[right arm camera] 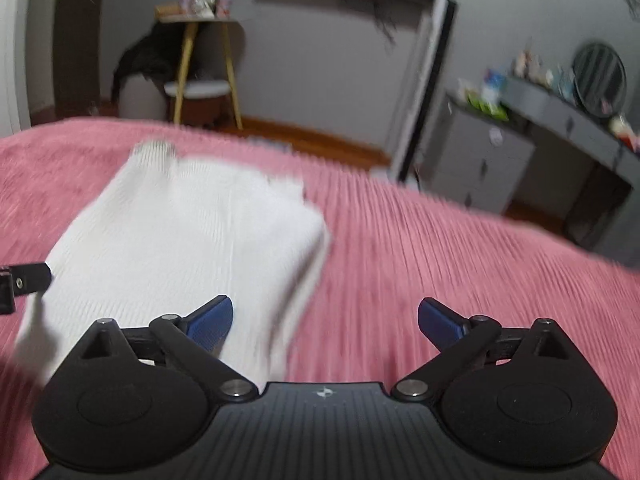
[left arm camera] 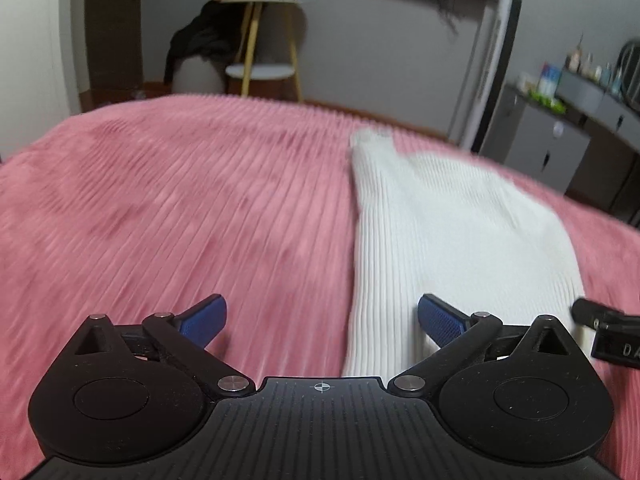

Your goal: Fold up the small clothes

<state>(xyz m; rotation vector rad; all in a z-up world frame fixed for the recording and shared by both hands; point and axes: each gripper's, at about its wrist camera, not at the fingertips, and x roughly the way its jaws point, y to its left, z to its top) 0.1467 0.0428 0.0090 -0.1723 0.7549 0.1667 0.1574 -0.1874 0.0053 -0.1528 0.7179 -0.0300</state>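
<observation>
The left gripper [left arm camera: 322, 320] has its blue-padded jaws spread wide with nothing between them, its right pad hanging over the near left edge of a white ribbed knit garment [left arm camera: 448, 240]; the right gripper [right arm camera: 325, 322] is likewise spread and empty, its left pad over the garment's near right side. The garment lies on a pink ribbed bedspread [left arm camera: 180, 200], flat and lengthwise away from both grippers, and it looks already doubled over, with a thick layered edge along its right side in the right wrist view. It should handle as light, soft and limp, sagging wherever unsupported, and the knit may stretch. The two near corners seem the best places to pinch, through all layers at once, so the stack lifts together.
</observation>
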